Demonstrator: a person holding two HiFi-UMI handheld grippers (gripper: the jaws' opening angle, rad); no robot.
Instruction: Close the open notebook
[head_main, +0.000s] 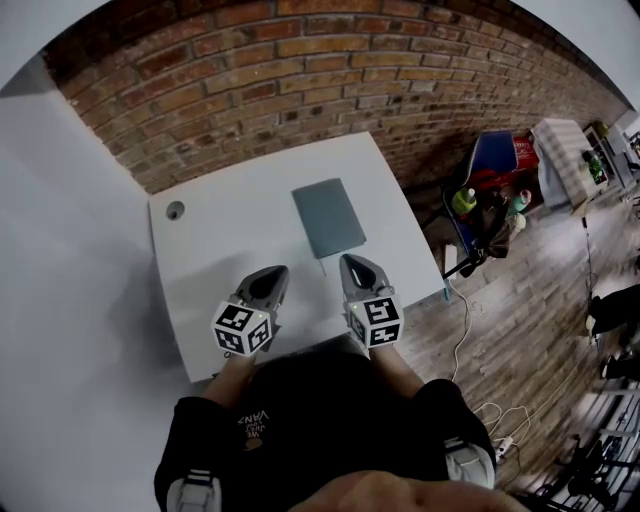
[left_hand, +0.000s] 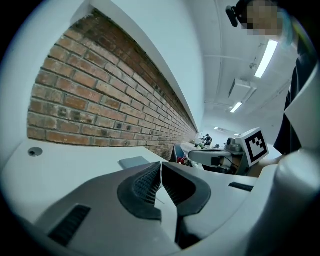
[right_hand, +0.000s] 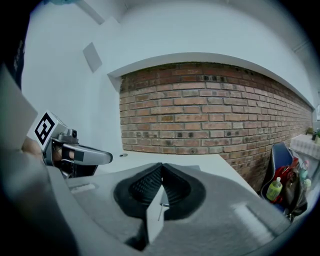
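Head view shows the grey notebook (head_main: 329, 217) lying closed on the white desk (head_main: 215, 225), just ahead of both tools. Left tool (head_main: 274, 272) and right tool (head_main: 352, 262) are closed, empty, not touching it.

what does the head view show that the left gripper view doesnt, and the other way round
Only the head view: the notebook with its whole closed cover, the wooden floor. Only the left gripper view: ceiling lights, the left gripper up close, fingers shut on nothing. Both: white table, brick wall, the table's round hole, part of the notebook.
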